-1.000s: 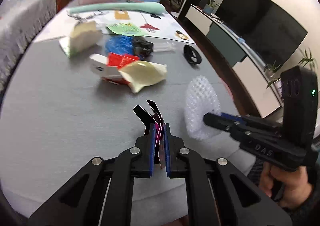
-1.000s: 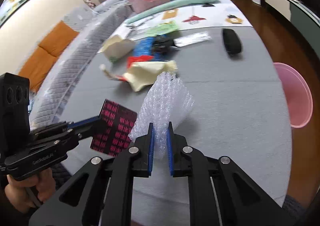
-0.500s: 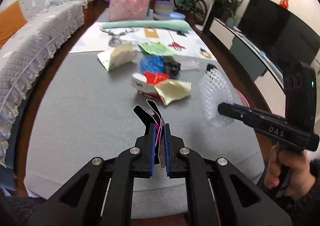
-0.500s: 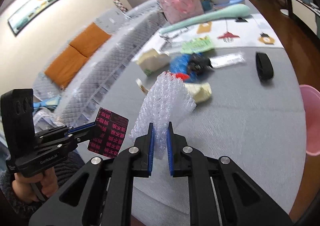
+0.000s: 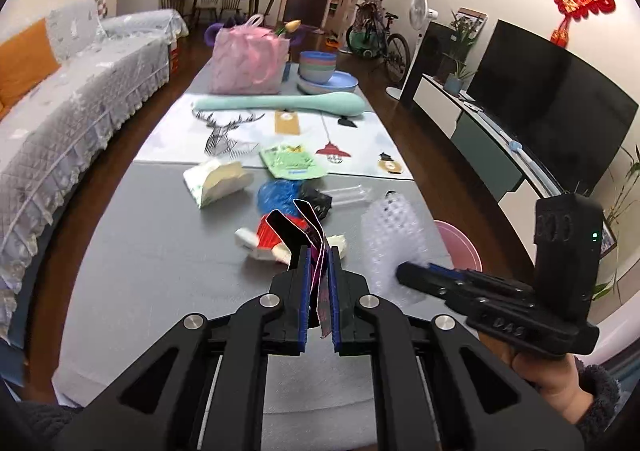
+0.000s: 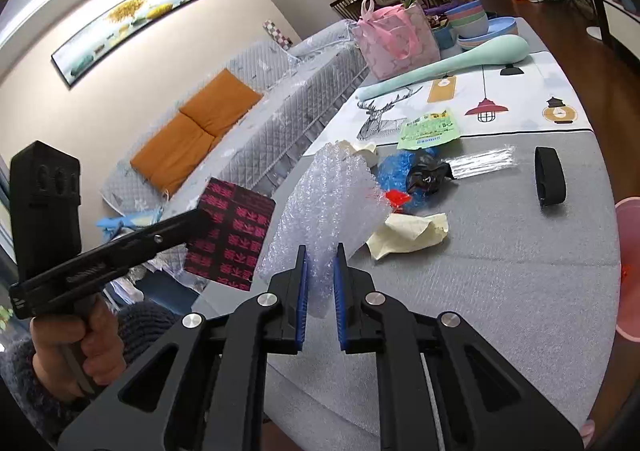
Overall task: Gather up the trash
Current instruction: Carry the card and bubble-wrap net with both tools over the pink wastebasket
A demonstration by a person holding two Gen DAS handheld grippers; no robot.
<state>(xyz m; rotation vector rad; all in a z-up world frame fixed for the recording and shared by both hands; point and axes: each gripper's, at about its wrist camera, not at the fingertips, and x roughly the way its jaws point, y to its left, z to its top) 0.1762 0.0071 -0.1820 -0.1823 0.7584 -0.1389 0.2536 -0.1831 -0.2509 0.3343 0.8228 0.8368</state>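
Note:
My left gripper (image 5: 319, 255) is shut on a flattened black carton with pink print (image 5: 310, 235), seen edge-on in the left wrist view and face-on as the carton (image 6: 232, 233) in the right wrist view. My right gripper (image 6: 320, 251) is shut on a sheet of bubble wrap (image 6: 328, 203), which stands up above the grey table (image 6: 520, 271). Both pieces hang in the air over the table's near end. On the table lie a cream paper wad (image 6: 408, 235), a red scrap (image 6: 396, 197), a blue bag (image 5: 278, 193), a black bag (image 6: 426, 171) and a tissue pack (image 5: 216, 181).
A pink bin (image 6: 628, 267) stands at the table's right side. A black strap (image 6: 550, 175), a clear wrapper (image 6: 484, 161) and a green packet (image 6: 430, 129) lie further back. A printed mat, a mint roll (image 5: 280, 103), a pink bag and bowls fill the far end. A sofa (image 5: 60, 123) runs along the left.
Both grippers have risen and tilted up with their loads, so the table litter sits lower and farther in both views and more of the room shows. The grips are unchanged.

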